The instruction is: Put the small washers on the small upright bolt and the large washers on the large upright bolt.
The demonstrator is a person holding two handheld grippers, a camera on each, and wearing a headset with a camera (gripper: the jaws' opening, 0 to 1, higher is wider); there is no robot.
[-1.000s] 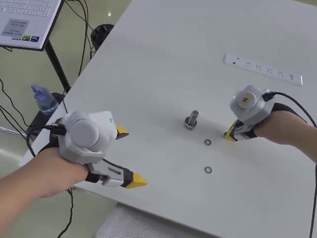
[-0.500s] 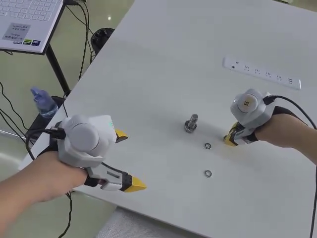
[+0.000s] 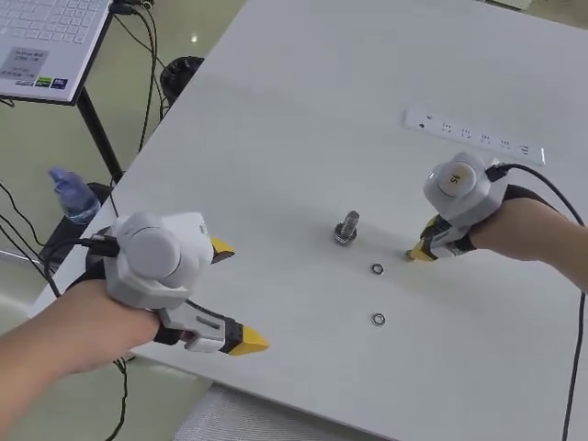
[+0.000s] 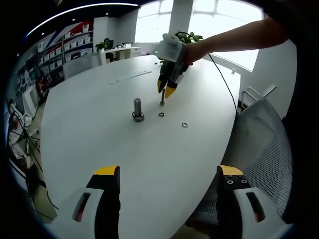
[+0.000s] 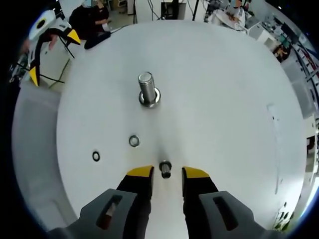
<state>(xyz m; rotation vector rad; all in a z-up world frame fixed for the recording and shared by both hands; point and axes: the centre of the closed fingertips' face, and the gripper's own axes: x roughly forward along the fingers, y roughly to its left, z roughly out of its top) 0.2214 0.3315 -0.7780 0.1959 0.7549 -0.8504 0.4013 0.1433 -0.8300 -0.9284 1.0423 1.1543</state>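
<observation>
Left gripper (image 3: 234, 295): sat at the lower left of the head view, by the table's edge; its jaws were spread wide with nothing between them, as its own view (image 4: 168, 172) also showed.
Right gripper (image 3: 421, 252): sat at the right of the head view with its tips down at the table; its jaws were parted only narrowly, gripping nothing.
Small upright bolt (image 5: 165, 168): stood between the right gripper's yellow tips, low and centre in the right gripper view, with a strip of white table on each side of it.
Large upright bolt (image 3: 346, 228): stood near the middle of the head view, left of the right gripper and well apart from the left one.
Upper washer (image 3: 377, 268): lay flat on the table, just below and right of the large bolt.
Lower washer (image 3: 378, 319): lay flat, further down the frame, apart from both bolts.
Table (image 3: 303, 110): white.
Power strip (image 3: 473, 138): lay at the upper right.
</observation>
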